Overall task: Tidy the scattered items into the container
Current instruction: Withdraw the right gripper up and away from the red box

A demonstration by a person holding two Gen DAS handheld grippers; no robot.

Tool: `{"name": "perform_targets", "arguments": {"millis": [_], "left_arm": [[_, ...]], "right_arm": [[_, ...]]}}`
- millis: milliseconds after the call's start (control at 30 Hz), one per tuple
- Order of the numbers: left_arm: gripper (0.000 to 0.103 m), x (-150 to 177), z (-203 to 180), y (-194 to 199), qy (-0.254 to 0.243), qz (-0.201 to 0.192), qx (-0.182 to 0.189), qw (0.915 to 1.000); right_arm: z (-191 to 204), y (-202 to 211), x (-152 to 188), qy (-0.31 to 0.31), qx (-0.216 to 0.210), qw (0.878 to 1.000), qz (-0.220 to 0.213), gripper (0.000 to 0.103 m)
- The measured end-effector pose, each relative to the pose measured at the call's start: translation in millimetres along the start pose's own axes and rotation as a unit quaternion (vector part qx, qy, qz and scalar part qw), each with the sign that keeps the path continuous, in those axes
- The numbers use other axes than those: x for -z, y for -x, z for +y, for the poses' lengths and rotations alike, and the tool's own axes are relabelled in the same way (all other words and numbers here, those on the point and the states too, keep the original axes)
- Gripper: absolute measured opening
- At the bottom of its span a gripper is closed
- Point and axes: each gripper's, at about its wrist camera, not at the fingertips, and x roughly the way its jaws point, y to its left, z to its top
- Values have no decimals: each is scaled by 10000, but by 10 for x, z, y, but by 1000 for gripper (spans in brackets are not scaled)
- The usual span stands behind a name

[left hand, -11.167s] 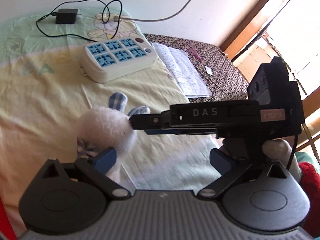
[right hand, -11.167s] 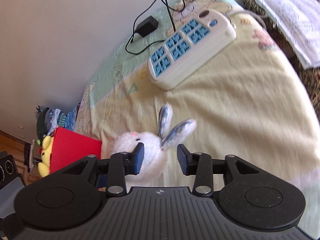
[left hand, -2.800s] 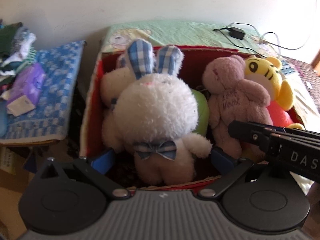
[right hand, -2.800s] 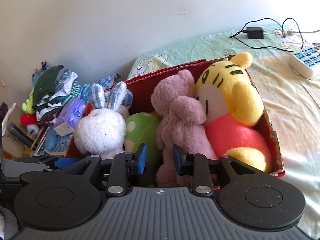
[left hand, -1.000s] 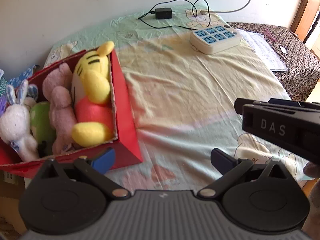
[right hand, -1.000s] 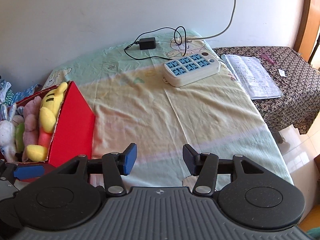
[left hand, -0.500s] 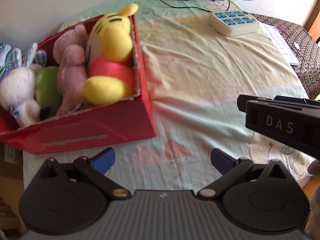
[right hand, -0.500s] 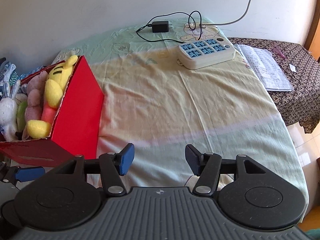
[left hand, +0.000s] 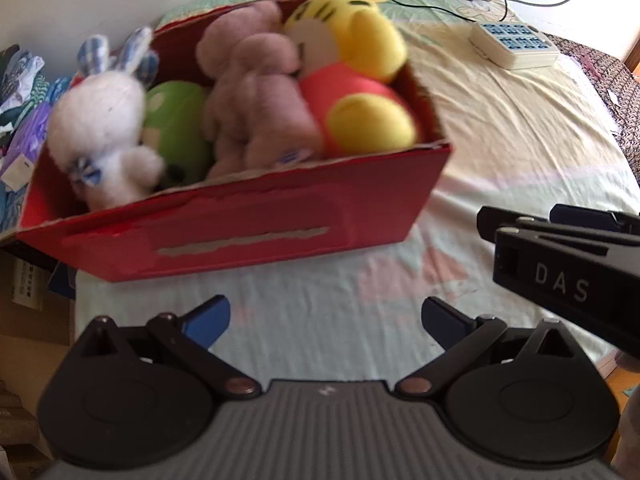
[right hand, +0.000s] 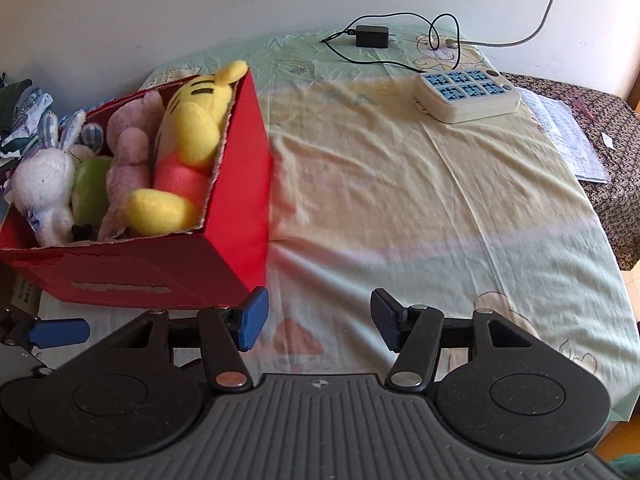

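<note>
Nearest in the left wrist view, the left gripper (left hand: 325, 319) hangs over the bed sheet (left hand: 500, 128) with its jaws spread wide and nothing between them; only cloth lies under the blue pads. The right gripper (right hand: 316, 320) likewise stands open and empty above the sheet, its jaws having just been widening a little, with nothing held. Its left pad sits just in front of the near corner of the red cardboard box (right hand: 240, 184), though whether it touches the box cannot be told. In the left wrist view the right gripper's black body, lettered DAS, comes in from the right edge. Just beyond the two grippers the box rests on the bed near its left edge, its torn front wall (left hand: 248, 220) facing the cameras. Inside it, from left to right, stand a white plush rabbit (left hand: 100, 136) with checked blue ears, a green plush toy (left hand: 176, 128), a pink plush bear (left hand: 252, 96) and a yellow plush tiger (left hand: 352, 60) with a red body, packed side by side and leaning on one another. Farther back on the sheet, well apart from the box, lies a cream power strip (right hand: 468, 96) with blue sockets, and behind it a black adapter (right hand: 372, 36) with its looped cable near the wall. To the right of the bed, papers (right hand: 568, 136) lie on a dark patterned cloth.
</note>
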Motion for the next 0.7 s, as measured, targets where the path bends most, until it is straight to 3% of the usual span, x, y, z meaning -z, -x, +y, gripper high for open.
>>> {"name": "perform_targets", "arguments": {"millis": [700], "left_arm": [[101, 196, 1001, 140, 176, -144, -114, 9997]], "right_arm": [[1012, 113, 137, 0, -51, 10000, -73, 63]]}}
